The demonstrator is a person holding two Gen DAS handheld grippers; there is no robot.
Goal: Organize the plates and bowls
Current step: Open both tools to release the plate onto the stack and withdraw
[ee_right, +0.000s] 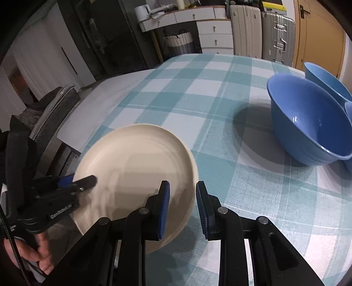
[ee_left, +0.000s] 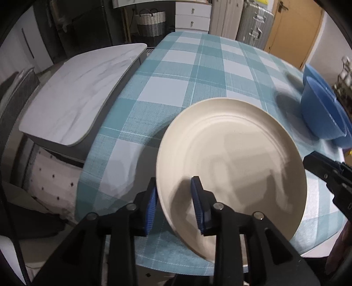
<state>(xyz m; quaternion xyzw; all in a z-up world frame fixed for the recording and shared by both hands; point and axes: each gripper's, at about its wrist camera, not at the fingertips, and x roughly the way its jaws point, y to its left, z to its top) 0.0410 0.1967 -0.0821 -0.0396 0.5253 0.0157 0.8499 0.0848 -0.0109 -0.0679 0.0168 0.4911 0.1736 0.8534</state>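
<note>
A cream plate (ee_left: 237, 158) (ee_right: 136, 162) sits at the near edge of the checked table (ee_left: 198, 66), and part of it hangs over that edge. My left gripper (ee_left: 174, 180) straddles its left rim, one pad outside and one over the plate, with a clear gap, so it is open. The right wrist view shows the left gripper (ee_right: 81, 181) at that same rim. My right gripper (ee_right: 182, 183) straddles the right rim, open, with slack around the rim; it shows as a black body (ee_left: 325, 173) at the right. Blue bowls (ee_right: 308, 123) (ee_left: 319, 110) stand at the right.
A second blue bowl (ee_right: 325, 77) sits behind the first. A marble-topped bench (ee_left: 77, 92) runs along the table's left side. A woven basket (ee_left: 150, 23), white drawers (ee_left: 192, 19), suitcases (ee_right: 277, 35) and a door stand at the far wall. A hand (ee_right: 37, 253) holds the left tool.
</note>
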